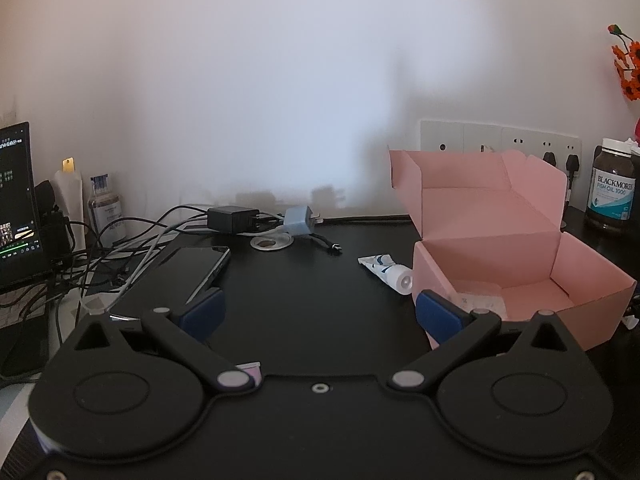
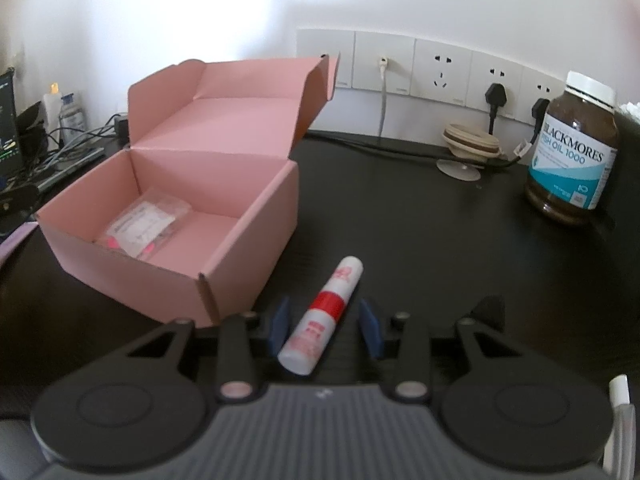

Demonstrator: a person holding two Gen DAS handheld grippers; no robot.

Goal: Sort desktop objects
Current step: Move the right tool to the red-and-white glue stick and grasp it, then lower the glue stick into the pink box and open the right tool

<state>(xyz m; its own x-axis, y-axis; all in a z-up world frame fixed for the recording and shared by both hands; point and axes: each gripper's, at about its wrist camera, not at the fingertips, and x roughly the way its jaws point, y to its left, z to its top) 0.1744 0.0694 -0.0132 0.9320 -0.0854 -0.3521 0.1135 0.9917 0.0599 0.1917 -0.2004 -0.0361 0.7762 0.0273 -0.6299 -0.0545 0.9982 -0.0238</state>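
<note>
A white tube with a red band (image 2: 322, 316) lies on the black desk, pointing away, between the blue pads of my right gripper (image 2: 324, 308). The left pad sits close against it; a gap shows at the right pad, so the jaws stand narrowly open around it. Just left of it is the open pink cardboard box (image 2: 140, 276) with a clear packet (image 2: 144, 228) inside. My left gripper (image 1: 320, 316) hovers wide open over bare desk, holding nothing. Ahead of it are a white and blue tube (image 1: 386, 272) beside the pink box (image 1: 480, 256), a dark phone (image 1: 196, 268) and a blue charger (image 1: 298, 220).
A brown fish oil bottle (image 2: 572, 148) stands at the right by the wall sockets (image 2: 440, 68). A beige suction-cup item (image 2: 470, 148) lies near the plugs. A black adapter (image 1: 232, 219), tangled cables (image 1: 120, 248) and a screen (image 1: 16, 200) crowd the left.
</note>
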